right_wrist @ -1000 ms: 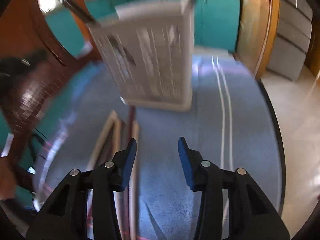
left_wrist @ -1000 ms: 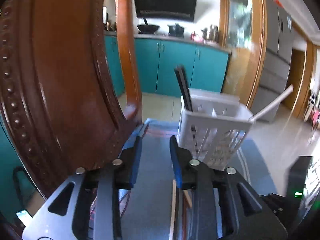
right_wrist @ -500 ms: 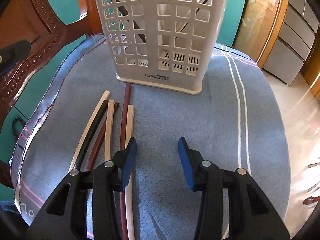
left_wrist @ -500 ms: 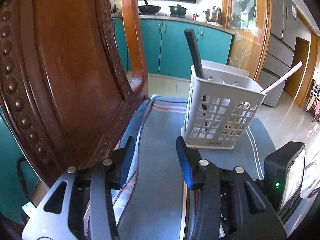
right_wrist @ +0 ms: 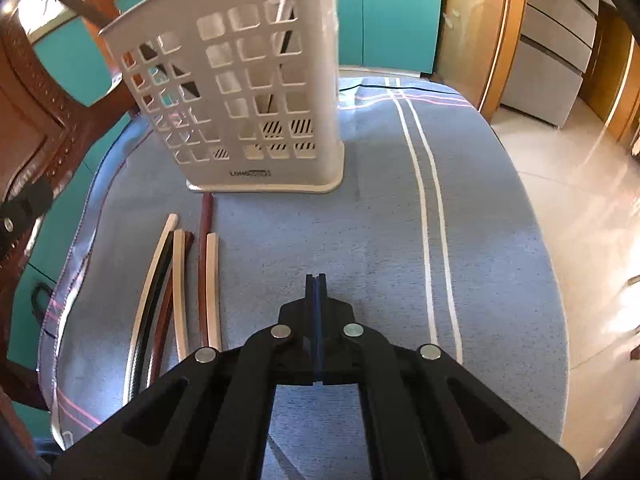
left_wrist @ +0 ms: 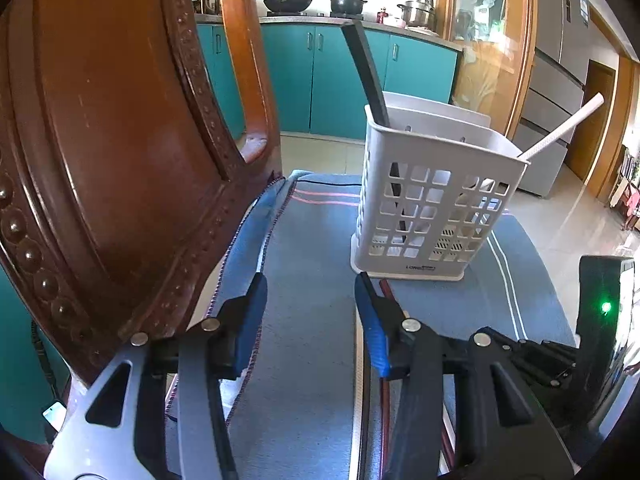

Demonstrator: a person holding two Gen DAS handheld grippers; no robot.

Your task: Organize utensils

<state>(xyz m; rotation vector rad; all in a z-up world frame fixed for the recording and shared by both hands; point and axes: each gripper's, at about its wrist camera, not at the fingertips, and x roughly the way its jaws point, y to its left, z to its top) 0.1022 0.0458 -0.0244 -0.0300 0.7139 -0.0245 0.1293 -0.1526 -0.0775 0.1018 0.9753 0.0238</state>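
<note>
A white perforated utensil basket (right_wrist: 256, 92) stands upright on a blue cloth (right_wrist: 380, 240) with white stripes, toward its far end. Inside it, a black chopstick (left_wrist: 366, 76) leans out of the near-left corner and a white chopstick (left_wrist: 564, 132) leans out over the far-right rim.

Six loose chopsticks (right_wrist: 176, 288) lie side by side on the cloth in front of the basket, to its left half: white, black, reddish-brown and cream ones, roughly parallel, running toward the camera. One reddish-brown chopstick (right_wrist: 206, 216) reaches furthest, its tip at the basket's base; whether it touches cannot be told.

The right gripper (right_wrist: 315, 280) sits above bare cloth just right of the loose chopsticks, its blue pads pressed together with nothing between them. The left gripper (left_wrist: 308, 292) is spread wide, its blue fingers (left_wrist: 250, 312) apart over the cloth, nothing held; the basket stands ahead of its right finger.

A carved brown wooden chair (left_wrist: 120, 140) stands against the cloth's left edge. Teal kitchen cabinets (left_wrist: 332, 76) with pots (left_wrist: 346, 2) on the counter fill the background.
</note>
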